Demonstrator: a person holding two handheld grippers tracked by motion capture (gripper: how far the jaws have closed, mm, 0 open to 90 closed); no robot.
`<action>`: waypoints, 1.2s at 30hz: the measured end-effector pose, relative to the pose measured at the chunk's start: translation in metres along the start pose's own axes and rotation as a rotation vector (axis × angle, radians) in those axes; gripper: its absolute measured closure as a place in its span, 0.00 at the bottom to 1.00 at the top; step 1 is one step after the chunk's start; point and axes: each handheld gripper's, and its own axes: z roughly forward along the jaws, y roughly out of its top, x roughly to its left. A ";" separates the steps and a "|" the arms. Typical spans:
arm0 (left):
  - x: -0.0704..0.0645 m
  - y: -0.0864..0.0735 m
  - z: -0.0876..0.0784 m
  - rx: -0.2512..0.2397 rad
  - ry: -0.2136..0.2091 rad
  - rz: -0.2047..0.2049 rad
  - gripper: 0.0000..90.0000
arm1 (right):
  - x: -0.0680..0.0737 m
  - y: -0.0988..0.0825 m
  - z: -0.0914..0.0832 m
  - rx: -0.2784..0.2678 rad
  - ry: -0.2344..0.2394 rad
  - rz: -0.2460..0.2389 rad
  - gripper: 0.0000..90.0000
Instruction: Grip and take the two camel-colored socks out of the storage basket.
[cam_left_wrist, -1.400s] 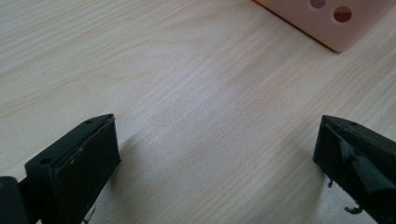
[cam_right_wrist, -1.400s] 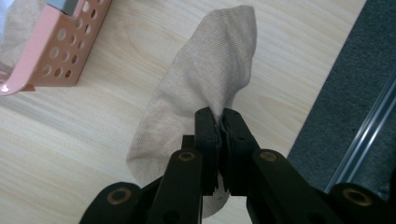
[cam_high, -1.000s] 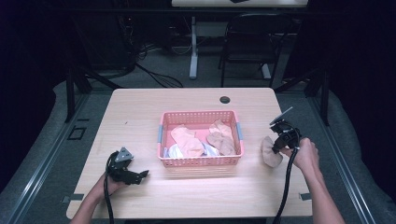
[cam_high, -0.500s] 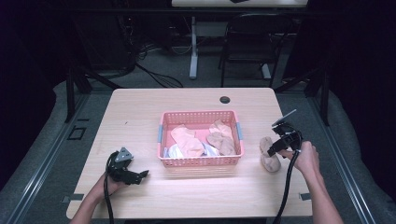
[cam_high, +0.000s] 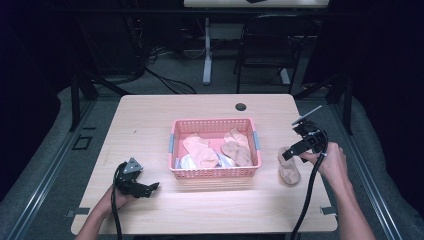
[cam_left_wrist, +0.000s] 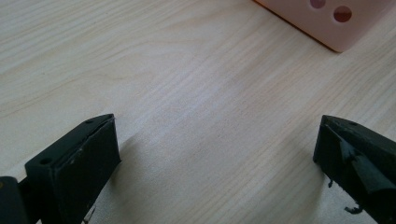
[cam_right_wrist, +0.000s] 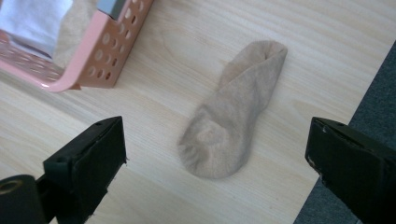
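Observation:
A beige sock (cam_high: 289, 169) (cam_right_wrist: 232, 111) lies flat on the wooden table (cam_high: 150, 120), just right of the pink basket (cam_high: 215, 173). My right gripper (cam_high: 292, 152) (cam_right_wrist: 215, 163) hangs above the sock; its jaws have just been opening, stand wide apart and hold nothing. The basket holds several socks, peach (cam_high: 200, 151) and tan (cam_high: 237, 149), plus a pale one. My left gripper (cam_high: 150, 188) (cam_left_wrist: 217, 158) rests near the table's front left, open, with bare wood between its jaws. A corner of the basket (cam_left_wrist: 327, 23) shows at the top of the left gripper view.
A round black grommet (cam_high: 241, 107) sits near the table's far edge. The table's right edge runs close to the sock, with dark floor (cam_right_wrist: 373, 88) beyond. A chair (cam_high: 265, 45) and cables stand behind the table.
My right gripper lowered the sock to the table beside the basket, let go of it and rose. The sock now lies flat. The left gripper has kept still.

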 end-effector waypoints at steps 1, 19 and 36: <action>0.000 0.000 0.000 0.000 0.000 0.000 0.00 | 0.000 0.000 0.000 0.000 0.000 0.000 0.05; 0.000 0.000 0.000 0.000 0.000 -0.001 0.00 | 0.048 0.043 -0.029 0.010 -0.036 -0.143 0.04; 0.000 0.000 0.000 0.000 0.000 -0.001 0.00 | 0.102 0.080 -0.023 0.005 -0.019 -0.251 0.04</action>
